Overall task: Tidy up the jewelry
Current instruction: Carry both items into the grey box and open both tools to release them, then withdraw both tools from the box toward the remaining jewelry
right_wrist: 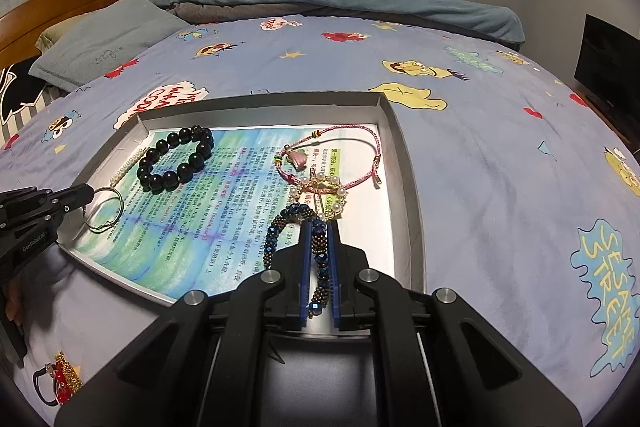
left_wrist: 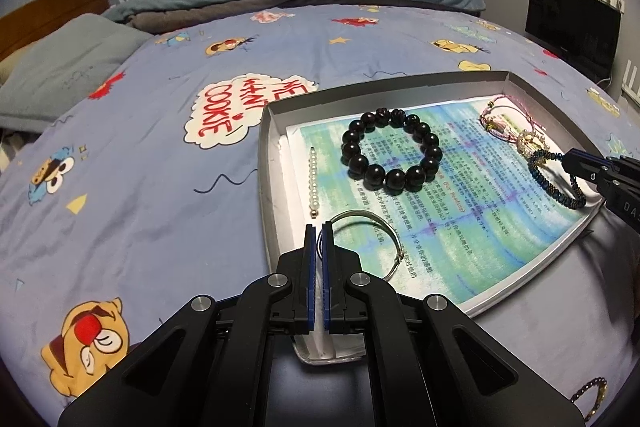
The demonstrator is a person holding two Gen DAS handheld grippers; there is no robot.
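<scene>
Left wrist view shows the left tool clenched on the thin silver wire bangle, which lies in the near corner of the shallow grey cardboard tray on the blue cartoon-print bedsheet; a short strand of white pearls lies along the tray's left wall, beside the black round-bead bracelet resting on the green-blue printed paper sheet; right wrist view shows the right tool grasping the dark blue and bronze beaded bracelet over the tray's near right part; just beyond it lie a gold and pearl ring-shaped piece and a pink cord bracelet, touching each other.
</scene>
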